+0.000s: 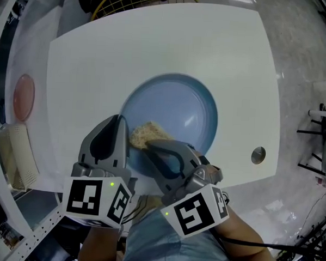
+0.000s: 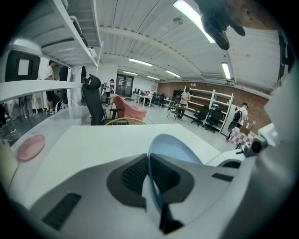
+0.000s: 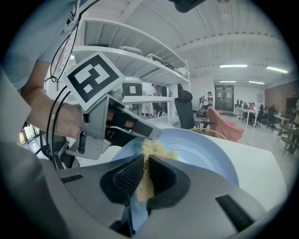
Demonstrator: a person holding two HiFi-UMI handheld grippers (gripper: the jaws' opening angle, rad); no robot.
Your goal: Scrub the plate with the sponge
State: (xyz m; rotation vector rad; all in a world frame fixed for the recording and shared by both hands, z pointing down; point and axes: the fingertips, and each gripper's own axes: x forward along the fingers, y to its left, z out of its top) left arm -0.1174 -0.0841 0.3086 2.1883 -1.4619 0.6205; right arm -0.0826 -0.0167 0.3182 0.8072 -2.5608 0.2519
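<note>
While the left gripper (image 2: 148, 161) pinches the pale-blue plate's (image 1: 181, 103) rim, the right gripper's (image 3: 145, 163) fingers (image 3: 127, 179) clamp a sponge (image 1: 146, 133) — tan, fibrous.

The plate (image 1: 178, 106) is plain pale blue with a slightly darker blue rim. The sponge (image 1: 146, 133) is straw-yellow. The desk (image 1: 101, 58) is plain white. The left gripper (image 1: 119, 127) and right gripper (image 1: 154, 147) are light grey, and their jaws carry black, finely gridded pads (image 3: 128, 175). Each cube (image 1: 94, 201) bears black-and-white square markers. The disc (image 1: 23, 96) is pink, and the floor (image 1: 303, 63) is speckled grey.
</note>
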